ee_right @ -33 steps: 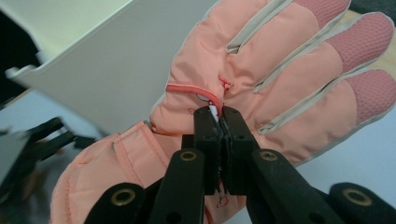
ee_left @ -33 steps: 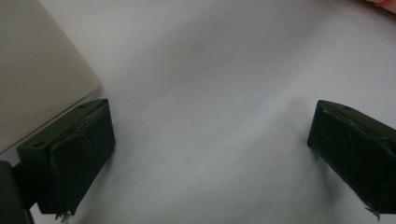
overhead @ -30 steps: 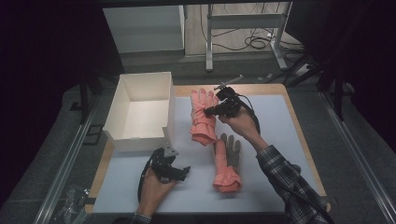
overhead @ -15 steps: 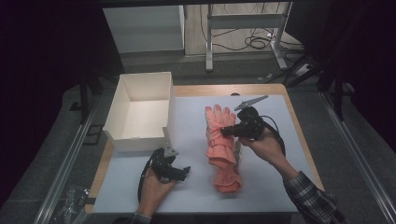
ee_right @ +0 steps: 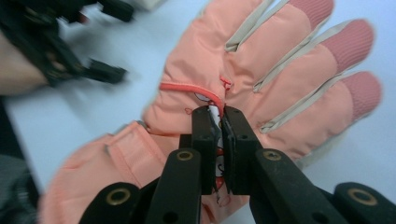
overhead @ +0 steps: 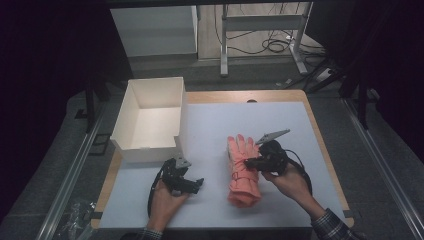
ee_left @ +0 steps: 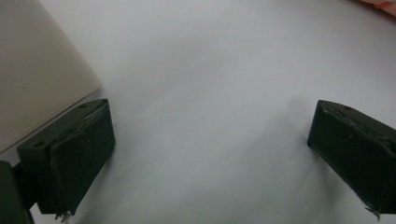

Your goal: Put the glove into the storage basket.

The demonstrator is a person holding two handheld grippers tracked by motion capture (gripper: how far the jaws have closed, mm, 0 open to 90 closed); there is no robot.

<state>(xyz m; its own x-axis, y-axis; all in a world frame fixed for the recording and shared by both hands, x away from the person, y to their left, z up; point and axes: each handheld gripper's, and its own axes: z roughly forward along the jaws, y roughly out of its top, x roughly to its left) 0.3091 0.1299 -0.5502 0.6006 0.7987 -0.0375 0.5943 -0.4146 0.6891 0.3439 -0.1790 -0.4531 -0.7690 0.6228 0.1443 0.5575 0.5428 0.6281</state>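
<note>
White bench [overhead: 210,130] and box [overhead: 150,117], upper left. Mid-frame, a soft, light, padded salmon glove [overhead: 241,167] lies atop another; pinching its back fabric suits. Right gripper [ee_right: 219,119] clamps it; left gripper [ee_left: 205,154] gapes empty.

The right gripper [ee_right: 215,122] hides the pinched fold of the glove [ee_right: 261,70], and the far left gripper [ee_right: 70,51] is blurred

Padded matt cloth glove [ee_right: 261,74]

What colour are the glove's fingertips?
Darker ribbed pink on a salmon-pink glove; clearest in the right gripper view.
</note>
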